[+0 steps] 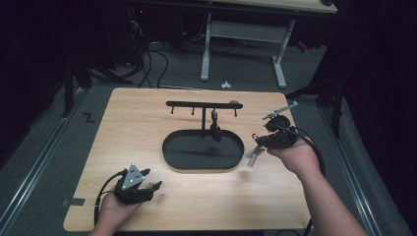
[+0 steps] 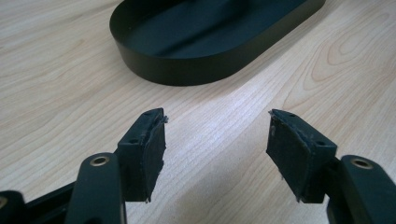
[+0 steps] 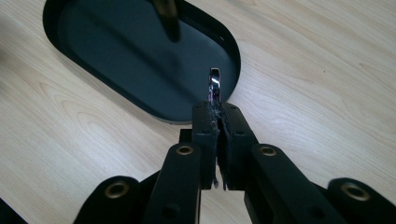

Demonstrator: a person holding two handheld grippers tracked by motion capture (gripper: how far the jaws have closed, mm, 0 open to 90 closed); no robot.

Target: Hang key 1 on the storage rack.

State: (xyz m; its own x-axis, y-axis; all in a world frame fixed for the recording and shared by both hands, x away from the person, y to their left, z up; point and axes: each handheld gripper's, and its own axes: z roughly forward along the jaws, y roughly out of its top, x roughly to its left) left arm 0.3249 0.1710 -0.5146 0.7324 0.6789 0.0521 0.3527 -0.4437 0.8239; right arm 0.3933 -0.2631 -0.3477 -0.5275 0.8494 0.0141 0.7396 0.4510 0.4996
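Observation:
A black oval tray (image 1: 169, 160) lies in the middle of the wooden table, and a black T-shaped rack (image 1: 201, 103) with small hooks rises from it. A dark item (image 1: 215, 129) hangs from one hook over the tray. My right gripper (image 1: 256, 139) hovers just right of the tray, shut on a small silver metal piece (image 1: 253, 156) that dangles below it. In the right gripper view that metal piece (image 3: 215, 83) sticks out beyond the closed right gripper (image 3: 217, 108), above the tray's (image 3: 116, 56) near end. My left gripper (image 1: 152, 179) rests open on the table at the front left, short of the tray (image 2: 187, 70); the left gripper (image 2: 217, 126) holds nothing.
The table's front edge (image 1: 196, 229) runs close to my left hand. Behind the table stand white desk legs (image 1: 205, 49) and floor cables (image 1: 147, 64). A small white object (image 1: 225, 84) lies on the floor past the far edge.

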